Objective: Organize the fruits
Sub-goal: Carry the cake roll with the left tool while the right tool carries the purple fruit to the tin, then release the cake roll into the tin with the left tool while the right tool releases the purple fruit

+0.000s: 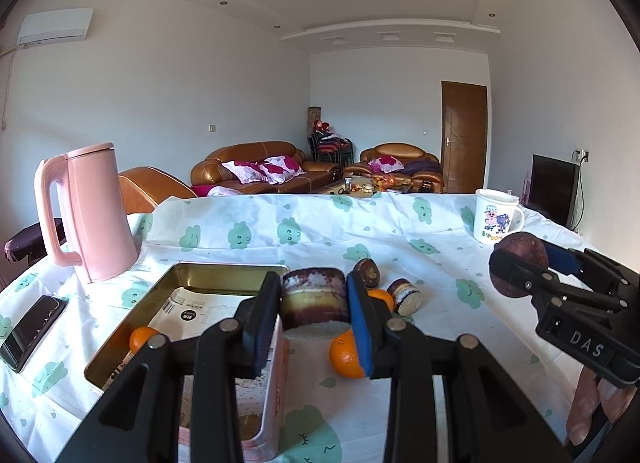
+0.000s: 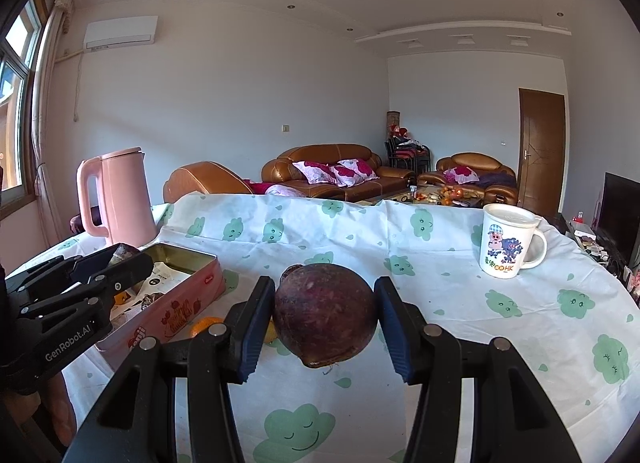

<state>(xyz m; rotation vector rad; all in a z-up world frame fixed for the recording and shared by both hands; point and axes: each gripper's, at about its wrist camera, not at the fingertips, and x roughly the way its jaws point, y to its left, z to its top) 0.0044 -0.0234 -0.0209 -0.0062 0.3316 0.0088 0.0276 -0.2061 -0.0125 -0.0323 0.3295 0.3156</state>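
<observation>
Left gripper (image 1: 314, 317): grips cut fruit piece (image 1: 314, 301) by its stiff flat sides.
Right gripper (image 2: 324, 317): holds round fruit (image 2: 325, 313); smooth, may slip.

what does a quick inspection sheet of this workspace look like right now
surface: table under a white cloth printed with green clouds
job's things: open tin holding an orange; another orange and two cut cane pieces on the cloth
clutter: pink kettle, mug, phone
grippers: left gripper shut on a cane piece; right gripper shut on a round purple fruit
cables: nothing seen on the table
surroundings: sofas, door
</observation>
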